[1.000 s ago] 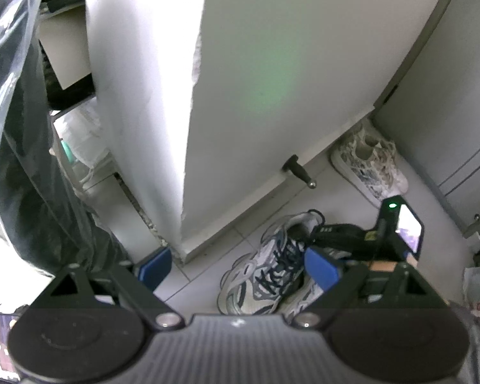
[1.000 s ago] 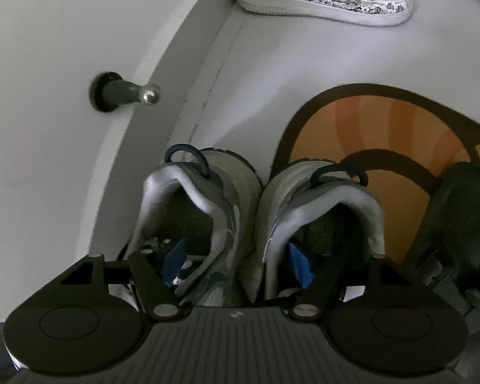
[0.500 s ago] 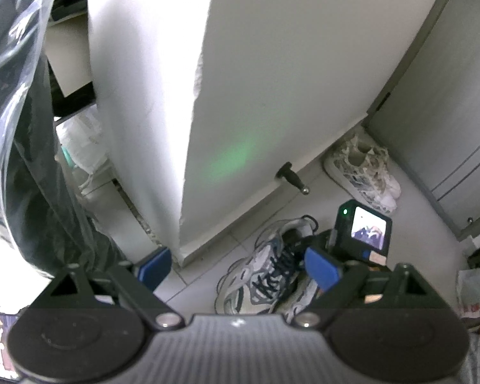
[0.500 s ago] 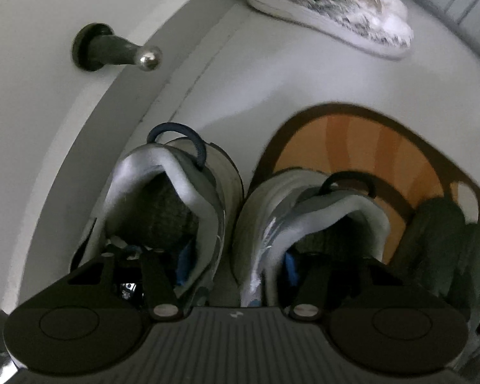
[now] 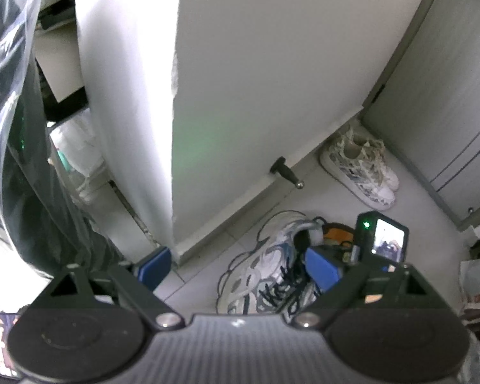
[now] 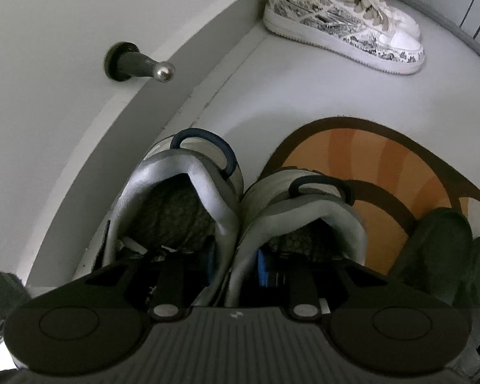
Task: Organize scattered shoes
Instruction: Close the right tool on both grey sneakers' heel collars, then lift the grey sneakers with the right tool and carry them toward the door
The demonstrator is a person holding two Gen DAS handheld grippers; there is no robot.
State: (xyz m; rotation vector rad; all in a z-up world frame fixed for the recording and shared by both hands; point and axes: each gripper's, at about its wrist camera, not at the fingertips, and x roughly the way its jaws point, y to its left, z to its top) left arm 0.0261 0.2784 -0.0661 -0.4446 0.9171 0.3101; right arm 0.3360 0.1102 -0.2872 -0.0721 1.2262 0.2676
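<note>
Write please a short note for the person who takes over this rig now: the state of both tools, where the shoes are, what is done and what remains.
Left tool: open, empty, held above the floor near the wall corner.
Right tool: one finger inside each of the grey sneakers; its jaws are closing, pinching the two inner collars together.
Shoes: the grey sneakers are side by side, one partly on the orange mat. The patterned white sneakers stand paired by the wall.
Done: grey pair gripped as one.
Left: lift it and, probably, set it neatly beside the patterned pair.
</note>
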